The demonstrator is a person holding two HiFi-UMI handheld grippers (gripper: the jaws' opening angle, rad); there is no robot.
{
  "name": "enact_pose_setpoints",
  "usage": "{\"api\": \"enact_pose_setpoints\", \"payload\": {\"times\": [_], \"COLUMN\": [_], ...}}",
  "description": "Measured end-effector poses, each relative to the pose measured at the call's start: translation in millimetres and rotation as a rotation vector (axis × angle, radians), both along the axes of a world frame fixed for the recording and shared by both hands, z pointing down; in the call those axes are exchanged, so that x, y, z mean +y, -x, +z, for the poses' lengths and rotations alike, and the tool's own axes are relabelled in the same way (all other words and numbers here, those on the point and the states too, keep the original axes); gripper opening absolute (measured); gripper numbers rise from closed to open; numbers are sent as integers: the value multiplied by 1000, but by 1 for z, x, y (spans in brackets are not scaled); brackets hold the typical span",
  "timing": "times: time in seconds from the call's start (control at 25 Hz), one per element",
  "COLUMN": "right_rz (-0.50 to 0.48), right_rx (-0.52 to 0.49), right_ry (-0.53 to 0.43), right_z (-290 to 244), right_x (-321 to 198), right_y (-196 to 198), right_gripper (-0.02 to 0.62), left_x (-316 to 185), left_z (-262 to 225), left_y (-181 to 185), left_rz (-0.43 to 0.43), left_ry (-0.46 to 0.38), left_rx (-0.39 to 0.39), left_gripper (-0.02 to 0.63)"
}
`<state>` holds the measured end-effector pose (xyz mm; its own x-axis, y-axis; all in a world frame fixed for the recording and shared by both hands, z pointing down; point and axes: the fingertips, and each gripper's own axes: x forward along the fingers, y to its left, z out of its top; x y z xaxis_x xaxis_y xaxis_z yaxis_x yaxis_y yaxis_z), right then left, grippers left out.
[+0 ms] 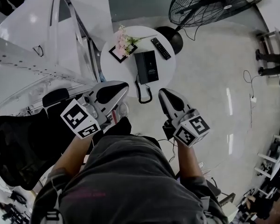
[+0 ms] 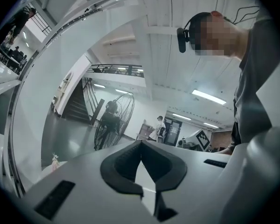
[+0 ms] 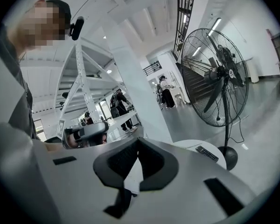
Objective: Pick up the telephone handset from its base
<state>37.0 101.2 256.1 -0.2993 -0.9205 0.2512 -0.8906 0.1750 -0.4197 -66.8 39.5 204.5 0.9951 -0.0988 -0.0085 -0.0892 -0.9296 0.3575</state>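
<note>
Both closed, left gripper (image 1: pixel 125 85) and right gripper (image 1: pixel 161 93) hover short of telephone (image 1: pixel 146 66).

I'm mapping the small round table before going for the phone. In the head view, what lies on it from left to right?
First the flowers, then the telephone, then the remote control.

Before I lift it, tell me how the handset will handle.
The handset looks like rigid dark plastic, so it likely won't flex. A cord loops off the table edge beside it, so it will probably tug back and might drag the base. The shell looks smooth, so it may slip.
</note>
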Motion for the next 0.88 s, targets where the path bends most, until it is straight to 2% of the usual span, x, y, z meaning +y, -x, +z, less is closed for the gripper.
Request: {"api": "enact_pose_setpoints", "payload": {"times": [0.36, 0.64, 0.88], "right_rz": [11, 5, -18], "right_rx": [-2, -1, 0], "right_ry": [20, 41, 73], "right_z": [0, 6, 23], "right_x": [-60, -89, -106], "right_y": [-6, -14, -27], "right_gripper": [17, 17, 17], "left_x": [-61, -87, -98], "left_z": [7, 22, 54], "left_y": [-6, -11, -22], "left_rz": [16, 12, -5], "left_ry": [21, 54, 101], "left_rx": [-9, -32, -81], "left_gripper": [15, 15, 15]}}
